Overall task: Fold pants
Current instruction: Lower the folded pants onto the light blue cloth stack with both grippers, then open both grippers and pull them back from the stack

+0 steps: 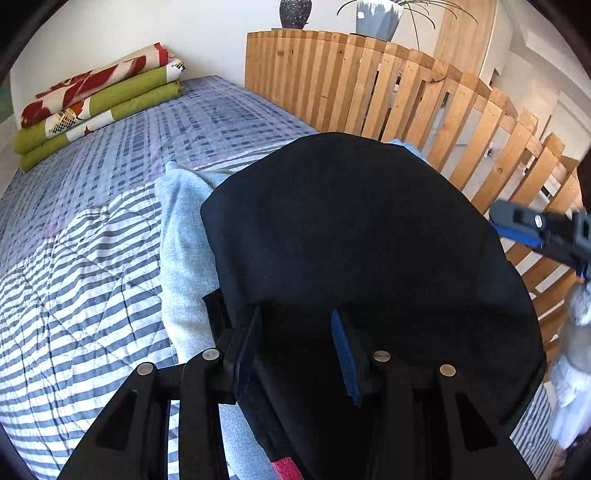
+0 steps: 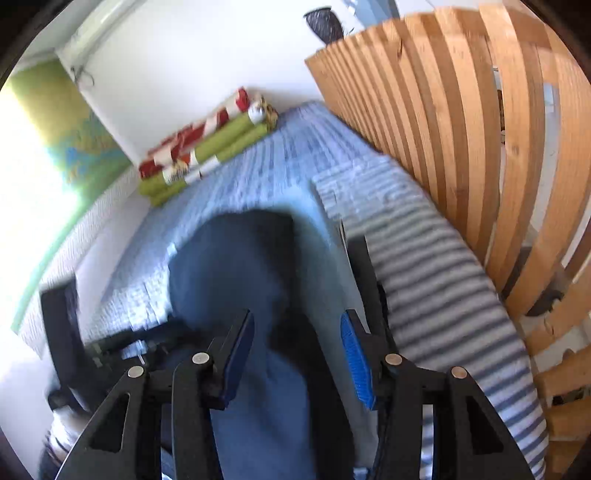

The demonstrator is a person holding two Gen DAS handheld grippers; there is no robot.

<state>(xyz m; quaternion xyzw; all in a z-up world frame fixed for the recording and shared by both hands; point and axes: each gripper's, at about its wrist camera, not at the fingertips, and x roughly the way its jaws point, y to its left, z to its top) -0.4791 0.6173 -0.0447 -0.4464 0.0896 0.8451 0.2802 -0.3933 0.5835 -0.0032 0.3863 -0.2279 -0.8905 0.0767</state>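
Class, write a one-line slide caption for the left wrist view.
Left gripper, jaws open, above black pants lying over light denim on a striped quilt.

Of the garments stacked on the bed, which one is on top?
The black folded pants are on top. The pale blue denim garment lies beneath them, showing only along the edge beside the striped quilt.

A bed [image 1: 92, 229] fills most of the room, spread with a grey-and-white striped quilt [image 1: 66, 295] and a blue checked cover toward its far end. At the far left corner a stack of folded blankets [image 1: 96, 99], green and red-patterned, rests against the white wall [image 1: 147, 29]. A wooden slat partition [image 1: 369, 92] runs along the bed's right edge, with two potted plants [image 1: 376, 18] on top. Bright daylight floods in from the left.
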